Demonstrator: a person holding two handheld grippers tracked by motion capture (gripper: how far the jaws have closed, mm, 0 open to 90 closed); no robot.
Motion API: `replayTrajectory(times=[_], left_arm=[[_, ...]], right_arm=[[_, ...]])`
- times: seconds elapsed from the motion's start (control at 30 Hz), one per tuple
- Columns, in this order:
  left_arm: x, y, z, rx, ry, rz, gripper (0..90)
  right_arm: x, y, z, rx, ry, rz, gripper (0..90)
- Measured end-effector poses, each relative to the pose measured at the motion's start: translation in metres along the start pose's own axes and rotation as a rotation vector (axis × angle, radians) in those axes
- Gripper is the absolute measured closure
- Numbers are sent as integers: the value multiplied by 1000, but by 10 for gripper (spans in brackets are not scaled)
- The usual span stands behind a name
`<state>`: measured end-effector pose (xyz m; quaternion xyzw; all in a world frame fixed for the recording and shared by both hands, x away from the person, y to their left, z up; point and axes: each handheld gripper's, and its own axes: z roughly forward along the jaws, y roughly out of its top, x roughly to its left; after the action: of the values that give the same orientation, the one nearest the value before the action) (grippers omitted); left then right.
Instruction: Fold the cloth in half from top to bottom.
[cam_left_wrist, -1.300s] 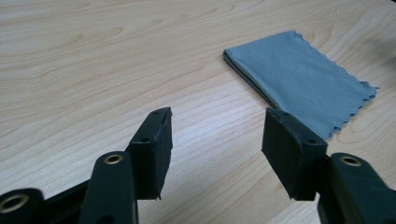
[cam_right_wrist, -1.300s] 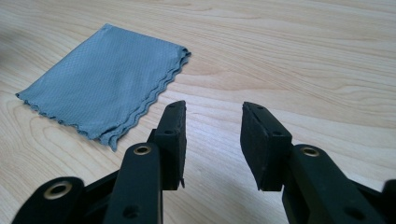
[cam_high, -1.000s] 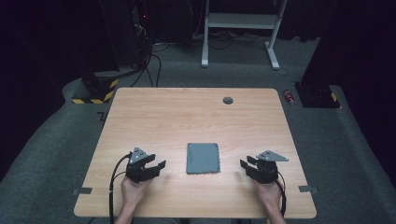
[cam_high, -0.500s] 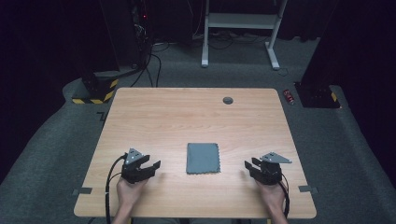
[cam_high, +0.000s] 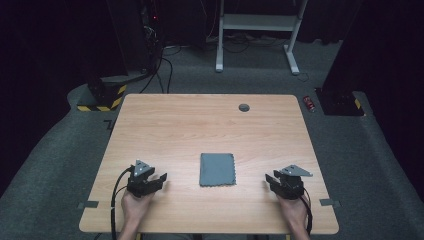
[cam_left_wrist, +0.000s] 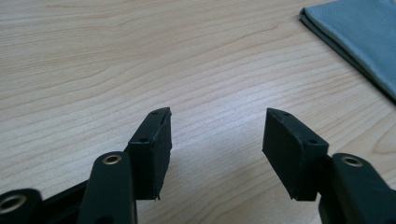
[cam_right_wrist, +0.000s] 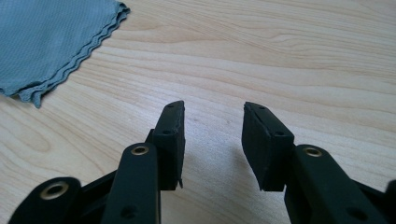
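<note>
Grey folded cloth (cam_high: 217, 169) lies at lower centre; left gripper (cam_high: 159, 179) and right gripper (cam_high: 270, 178) flank it, jaws parted and empty, apparently poised to reach in.

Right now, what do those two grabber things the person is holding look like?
Both the left gripper and right gripper are black, chunky tools, each topped with a grey three-cornered plate. Their fingers are flat black blocks with small screw holes and brass-ringed pivots. A black cable trails from each.

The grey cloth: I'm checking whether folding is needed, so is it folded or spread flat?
Folded. The grey cloth shows several stacked wavy edges at its corner, lying on the wooden table.
</note>
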<state>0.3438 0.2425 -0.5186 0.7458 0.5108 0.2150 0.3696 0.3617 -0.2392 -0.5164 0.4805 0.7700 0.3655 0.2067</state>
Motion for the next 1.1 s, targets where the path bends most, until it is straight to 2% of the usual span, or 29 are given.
replayTrajectory(times=[0.37,0.57,0.63,0.73,0.87,1.1], left_arm=[[2,-4,4,12,41,-2,424],[-1,-7,6,15,76,26,408],[0,-7,6,19,70,20,396],[-1,-6,7,25,53,32,350],[-2,-6,8,28,50,33,311],[-2,-6,8,31,46,36,296]], right_arm=[[-5,-4,3,25,-32,-14,575],[-4,-5,4,35,-49,-24,517],[-5,-4,4,37,-50,-18,464],[-5,-4,4,43,-61,-8,407],[-5,-4,5,43,-68,-3,393],[-5,-4,5,47,-62,-4,375]])
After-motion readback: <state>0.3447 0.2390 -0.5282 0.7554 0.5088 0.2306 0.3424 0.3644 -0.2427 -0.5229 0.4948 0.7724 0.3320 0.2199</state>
